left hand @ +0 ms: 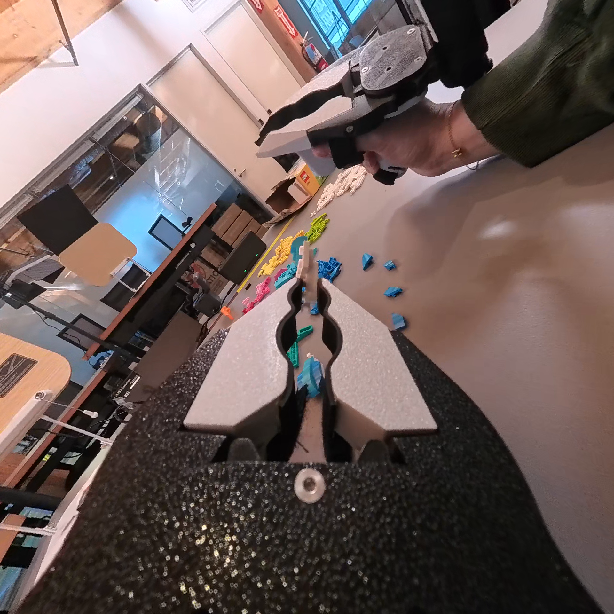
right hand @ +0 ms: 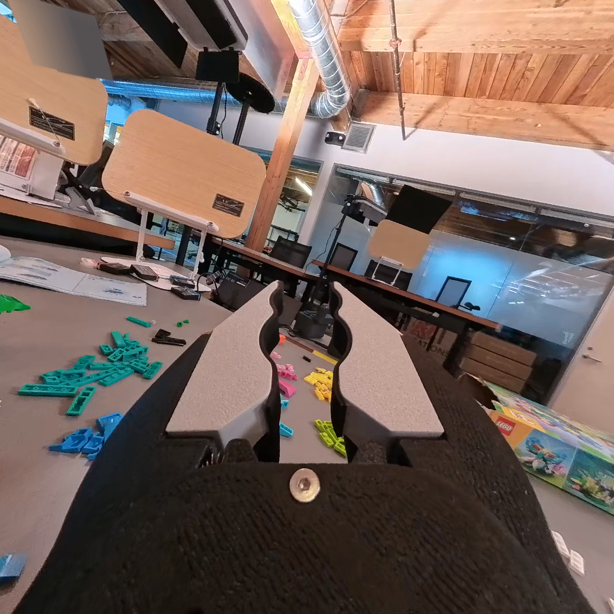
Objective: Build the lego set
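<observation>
My left gripper (left hand: 310,282) is shut on a small white lego assembly (left hand: 307,262) that sticks out past its fingertips, held above the grey table (left hand: 481,299). A blue lego assembly (left hand: 310,375) shows through the gap between the fingers, lower down. My right gripper (right hand: 305,289) is open and empty, held above the table and pointing over the pink bricks (right hand: 285,375) and yellow bricks (right hand: 320,382). It also shows in the left wrist view (left hand: 259,148), held by a hand at the upper right, well apart from the left gripper.
Sorted piles lie on the table: teal (right hand: 99,368), blue (right hand: 86,438), lime (right hand: 329,435), white (left hand: 342,186). Loose blue pieces (left hand: 392,291) lie to the right of the left gripper. A lego box (right hand: 548,445) stands at the right, an instruction booklet (right hand: 66,279) at the far left. Spacing between my two grippers at the tips: around 20 centimeters.
</observation>
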`<state>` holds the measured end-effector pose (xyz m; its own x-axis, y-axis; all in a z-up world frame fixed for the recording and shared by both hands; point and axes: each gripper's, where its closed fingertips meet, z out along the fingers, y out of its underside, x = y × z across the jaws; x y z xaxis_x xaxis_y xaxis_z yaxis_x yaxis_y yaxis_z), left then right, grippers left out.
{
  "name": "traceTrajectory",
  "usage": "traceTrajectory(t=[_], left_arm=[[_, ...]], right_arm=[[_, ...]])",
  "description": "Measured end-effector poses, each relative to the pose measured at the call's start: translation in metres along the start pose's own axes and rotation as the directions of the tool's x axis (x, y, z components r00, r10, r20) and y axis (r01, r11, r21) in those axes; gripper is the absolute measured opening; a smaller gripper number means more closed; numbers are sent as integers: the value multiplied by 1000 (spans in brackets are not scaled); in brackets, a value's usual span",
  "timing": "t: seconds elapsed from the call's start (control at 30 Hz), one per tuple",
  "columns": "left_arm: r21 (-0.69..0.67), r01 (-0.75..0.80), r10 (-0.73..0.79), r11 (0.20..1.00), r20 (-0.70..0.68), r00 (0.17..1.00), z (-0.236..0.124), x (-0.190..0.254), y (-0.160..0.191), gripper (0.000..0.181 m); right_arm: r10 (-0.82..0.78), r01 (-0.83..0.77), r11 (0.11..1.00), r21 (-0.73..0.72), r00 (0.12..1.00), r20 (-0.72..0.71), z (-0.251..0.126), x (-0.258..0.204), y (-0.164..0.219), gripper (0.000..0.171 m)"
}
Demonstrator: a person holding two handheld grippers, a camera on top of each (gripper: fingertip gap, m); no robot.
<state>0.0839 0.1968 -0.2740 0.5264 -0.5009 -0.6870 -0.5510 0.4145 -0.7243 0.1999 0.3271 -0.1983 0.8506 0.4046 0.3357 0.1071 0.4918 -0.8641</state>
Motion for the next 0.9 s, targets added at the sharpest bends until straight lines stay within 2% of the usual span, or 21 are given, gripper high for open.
traceTrajectory(t=[0.9], left_arm=[[-10,-24,24,1000,-17,1000,1,4,1,5]], right_arm=[[7,-7,1000,-23,1000,20,3,-4,4,24]])
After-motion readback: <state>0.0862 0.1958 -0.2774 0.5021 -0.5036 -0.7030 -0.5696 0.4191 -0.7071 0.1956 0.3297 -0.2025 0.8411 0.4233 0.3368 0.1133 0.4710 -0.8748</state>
